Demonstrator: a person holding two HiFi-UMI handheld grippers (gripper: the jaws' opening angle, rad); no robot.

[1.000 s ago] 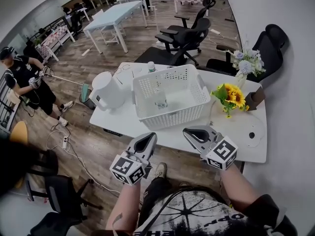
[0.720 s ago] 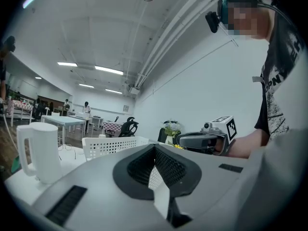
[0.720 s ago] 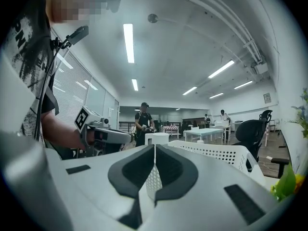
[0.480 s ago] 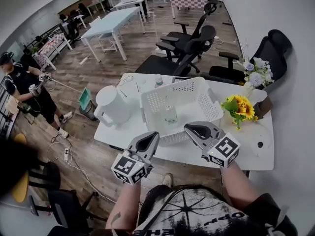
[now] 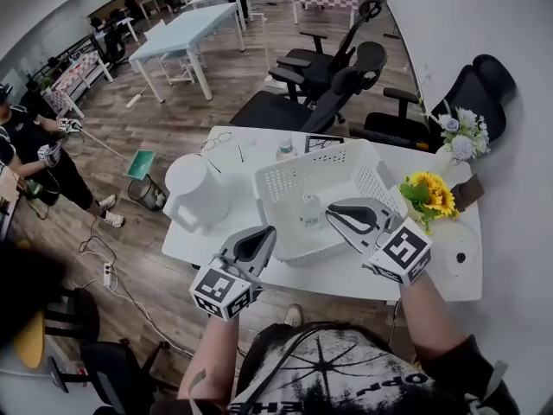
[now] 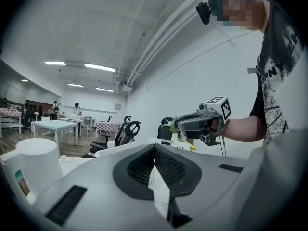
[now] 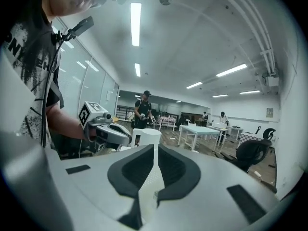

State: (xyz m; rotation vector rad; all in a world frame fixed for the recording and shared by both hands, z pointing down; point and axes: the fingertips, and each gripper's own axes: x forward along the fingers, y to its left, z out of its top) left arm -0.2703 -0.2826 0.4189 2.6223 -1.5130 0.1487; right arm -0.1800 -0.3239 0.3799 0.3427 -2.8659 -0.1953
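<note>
The white basket (image 5: pixel 289 178), with perforated walls, stands on the near half of the white table (image 5: pixel 363 277). Its near wall is close to the table's near edge, and only a narrow strip of table top shows in front of it. A small clear bottle (image 5: pixel 309 208) stands upright on the basket's floor, left of the middle, with white floor showing around it.

The right gripper (image 5: pixel 333 213) hangs in the air above the basket's near right part. Its tip is just right of the bottle and points left, and its jaws are pressed together with nothing between them. The left gripper (image 5: pixel 267 232) is held at the table's near edge, in front of the basket's near left corner, its jaws likewise closed on nothing.

A white jug (image 5: pixel 194 188) stands just left of the basket, with a slim gap between them. To the right are sunflowers (image 5: pixel 428 194), with bare table top near them. A second bottle (image 5: pixel 286 150) stands just behind the basket's far wall. Black office chairs (image 5: pixel 333 67) crowd the table's far side.
</note>
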